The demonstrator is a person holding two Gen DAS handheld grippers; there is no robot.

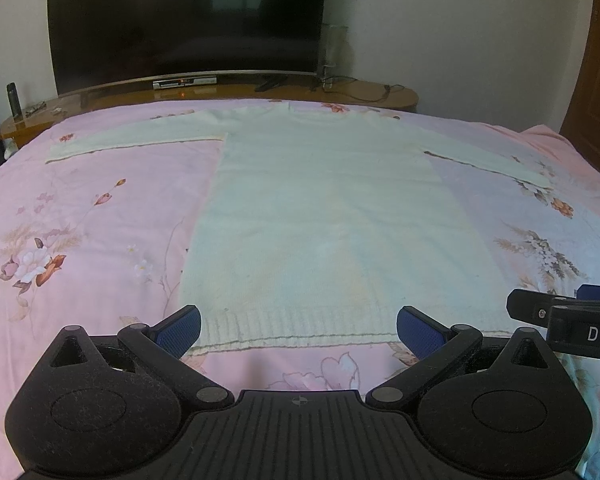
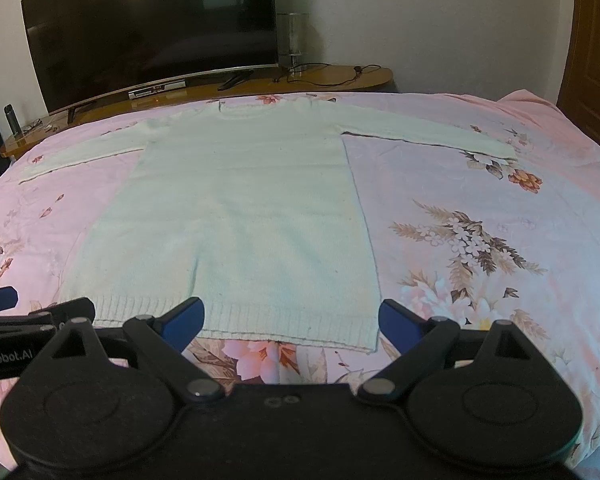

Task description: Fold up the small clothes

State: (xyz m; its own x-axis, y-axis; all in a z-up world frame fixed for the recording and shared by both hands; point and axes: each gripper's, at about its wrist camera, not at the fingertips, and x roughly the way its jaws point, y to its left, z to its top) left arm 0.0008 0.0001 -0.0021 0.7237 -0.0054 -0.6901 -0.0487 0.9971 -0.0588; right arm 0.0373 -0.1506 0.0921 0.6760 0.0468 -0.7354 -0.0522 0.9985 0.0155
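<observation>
Both grippers, left gripper (image 1: 299, 330) and right gripper (image 2: 291, 322), hover fingers wide and empty just short of the flat sweater's (image 1: 324, 216) hem, so folding looks unstarted; next, grasp a sleeve or hem corner.

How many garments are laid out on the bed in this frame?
1: a pale knit sweater lies flat in the middle of the pink floral bedspread, sleeves spread to both sides, hem nearest the grippers. No others are visible.

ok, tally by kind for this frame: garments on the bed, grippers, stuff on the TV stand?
Garments: 1, a pale sweater spread flat on the floral bedspread
Grippers: 2, left gripper and right gripper, both open and empty
TVs: 1, TV
Set-top boxes: 1, set-top box
Lamps: 1, lamp
Bottles: 1, dark bottle
Total: 7
</observation>
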